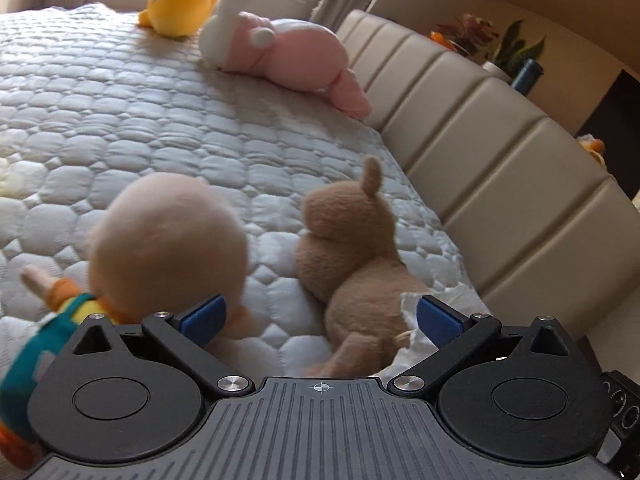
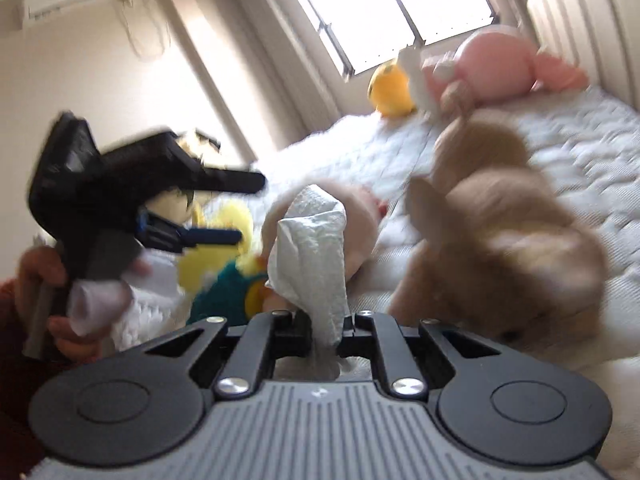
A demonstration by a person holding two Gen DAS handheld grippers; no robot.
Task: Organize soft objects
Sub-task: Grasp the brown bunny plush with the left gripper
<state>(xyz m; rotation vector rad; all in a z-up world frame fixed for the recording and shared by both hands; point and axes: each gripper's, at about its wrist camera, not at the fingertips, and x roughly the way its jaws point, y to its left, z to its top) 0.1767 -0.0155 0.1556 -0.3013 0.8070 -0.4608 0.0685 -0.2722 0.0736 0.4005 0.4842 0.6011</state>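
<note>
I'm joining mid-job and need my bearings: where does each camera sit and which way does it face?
Left wrist: on the left gripper, open, looking along the bed toward the headboard, yellow plush and pink plush.
Right wrist: on the right gripper, shut on a white cloth, facing the window; the left gripper and a hand show.
Shared: brown plush, doll, both far plushes.

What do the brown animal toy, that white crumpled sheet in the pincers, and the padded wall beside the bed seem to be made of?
Brown animal toy: plush fabric, matte and fuzzy, with a short nap.
White crumpled sheet: likely paper towel or tissue, going by its embossed, creased surface; pinched in the right gripper.
Padded wall: probably leather or imitation leather, smooth with a slight sheen, in stitched panels.
</note>
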